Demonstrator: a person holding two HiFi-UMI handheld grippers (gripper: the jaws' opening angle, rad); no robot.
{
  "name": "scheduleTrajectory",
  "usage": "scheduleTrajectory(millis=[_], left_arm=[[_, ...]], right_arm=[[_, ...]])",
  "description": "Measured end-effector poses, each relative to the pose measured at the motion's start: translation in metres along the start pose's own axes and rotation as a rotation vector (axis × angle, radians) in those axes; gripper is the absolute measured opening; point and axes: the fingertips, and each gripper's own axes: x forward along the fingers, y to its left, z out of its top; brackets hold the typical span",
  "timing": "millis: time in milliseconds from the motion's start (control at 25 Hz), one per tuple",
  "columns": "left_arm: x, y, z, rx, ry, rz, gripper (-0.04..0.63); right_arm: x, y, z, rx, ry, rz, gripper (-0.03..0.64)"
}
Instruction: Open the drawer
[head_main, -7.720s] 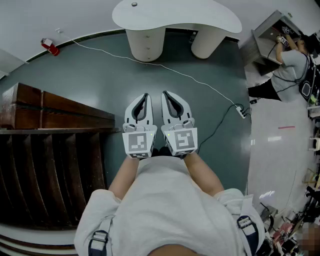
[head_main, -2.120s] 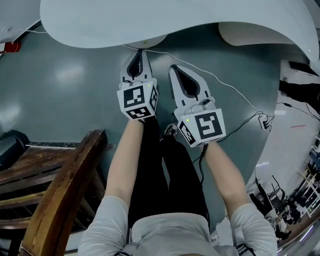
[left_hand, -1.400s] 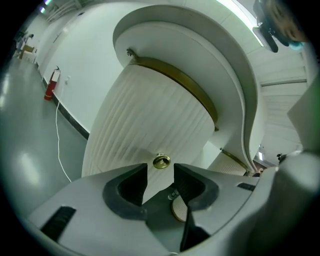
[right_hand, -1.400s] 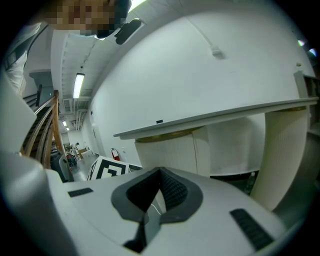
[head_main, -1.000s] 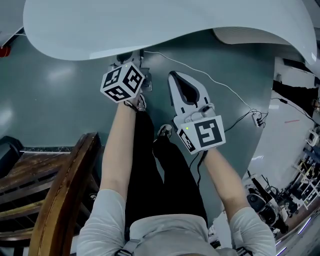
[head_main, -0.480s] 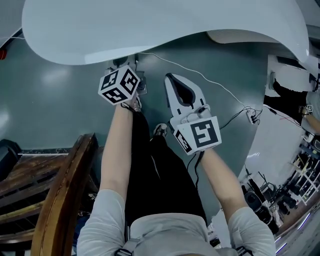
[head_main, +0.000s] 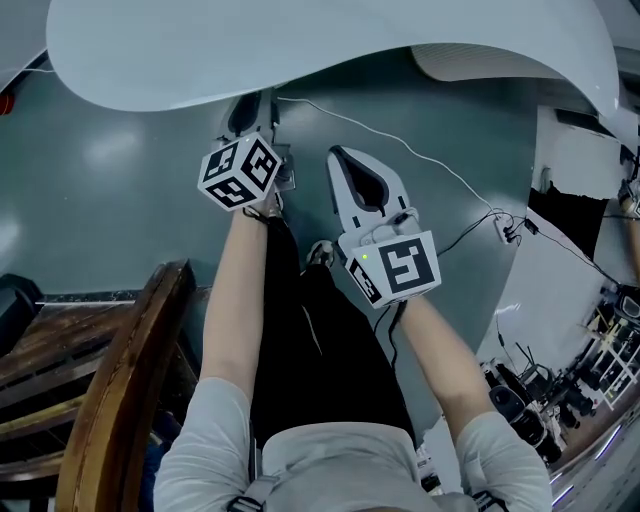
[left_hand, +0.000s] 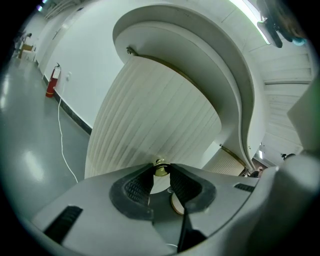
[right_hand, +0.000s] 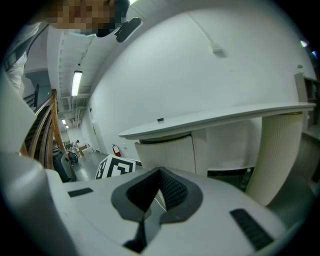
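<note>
Pads (left_hand: 137, 187) of my left claw (head_main: 252, 108) pinch a small brass knob (left_hand: 160, 170) from both sides. The knob stands out from the ribbed cream pedestal (left_hand: 150, 120) under the white table (head_main: 300, 45). That ribbed front is where the drawer sits, though I cannot make out its edges. My left claw reaches in under the table's rim, its cube (head_main: 240, 172) tilted. My right claw (head_main: 343, 158) hangs just beside it over the grey floor (head_main: 120, 180), jaws pressed together on nothing. A white cable (head_main: 400, 140) crosses the floor.
</note>
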Motion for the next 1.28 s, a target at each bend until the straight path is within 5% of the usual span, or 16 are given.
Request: scheduleTrajectory(millis=[1280], left_arm=[[-0.054,-0.007,-0.041,-0.017,0.006,0.052,0.106]], right_arm=[[-0.05,0.023,-0.018,-0.019,0.016,0.044,0.012]])
